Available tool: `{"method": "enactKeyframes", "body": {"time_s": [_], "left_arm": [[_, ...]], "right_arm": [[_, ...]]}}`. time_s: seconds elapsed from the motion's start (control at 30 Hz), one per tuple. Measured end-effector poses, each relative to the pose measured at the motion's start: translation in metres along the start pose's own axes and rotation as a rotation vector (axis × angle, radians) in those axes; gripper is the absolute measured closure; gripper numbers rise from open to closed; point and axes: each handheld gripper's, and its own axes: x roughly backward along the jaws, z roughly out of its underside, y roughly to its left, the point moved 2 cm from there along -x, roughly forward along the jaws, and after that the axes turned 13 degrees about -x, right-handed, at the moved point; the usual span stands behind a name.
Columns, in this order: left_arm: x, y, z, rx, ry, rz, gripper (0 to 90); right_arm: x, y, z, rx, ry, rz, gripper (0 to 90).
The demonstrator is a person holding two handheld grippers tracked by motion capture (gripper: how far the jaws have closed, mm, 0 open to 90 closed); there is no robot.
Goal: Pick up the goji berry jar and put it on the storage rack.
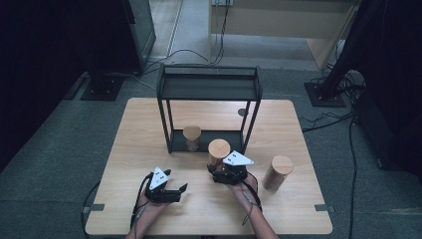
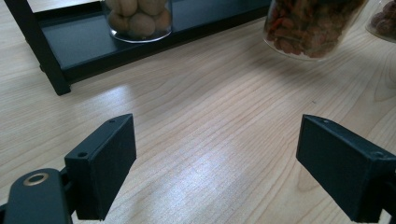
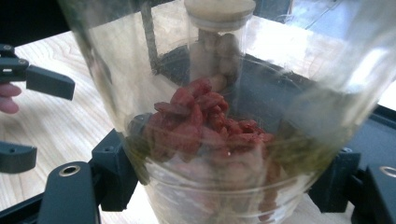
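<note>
The clear glass jar of red dried berries with a round wooden lid [image 1: 219,152] sits between the right tongs [image 1: 225,172], whose black pads press its rounded lower wall on both sides, so it is gripped. It stands just in front of the black metal two-tier shelf [image 1: 209,84], near the shelf's lower tier. On that tier a second glass jar of pale round nuts [image 1: 192,138] already stands under its own wooden lid. A third wood-lidded jar [image 1: 277,172] waits on the pale, fine-grained wooden tabletop [image 1: 149,124], to the right and apart from the shelf. Judging from this, shelving is about a third done: one jar placed, one in hand, one untouched. The left tongs [image 1: 175,193] hover open over bare wood, holding nothing. The glass is smooth and glossy, the lids matte, the shelf thin-framed and dark.
</note>
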Motion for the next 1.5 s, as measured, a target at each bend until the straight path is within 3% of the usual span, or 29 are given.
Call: {"method": "enactKeyframes", "body": {"time_s": [0.3, 0.67, 0.77, 1.3, 1.5], "left_arm": [[0.000, -0.001, 0.000, -0.005, 0.002, 0.000, 12.0], [0.000, -0.001, -0.001, -0.008, 0.004, 0.003, 11.9], [-0.001, -0.001, -0.001, -0.008, 0.005, 0.002, 11.9], [0.000, -0.001, -0.001, -0.015, 0.008, 0.003, 11.9], [0.000, 0.000, -0.001, -0.012, 0.007, 0.005, 11.9]], "right_arm": [[-0.004, -0.002, -0.010, 0.004, -0.001, 0.005, 24.6], [-0.009, -0.006, -0.016, -0.019, -0.019, 0.012, 24.6], [-0.011, -0.008, -0.017, -0.044, -0.029, 0.008, 24.6], [-0.030, -0.007, -0.033, -0.017, -0.020, 0.031, 24.6], [-0.037, -0.007, -0.035, -0.033, -0.022, 0.041, 24.6]]}}
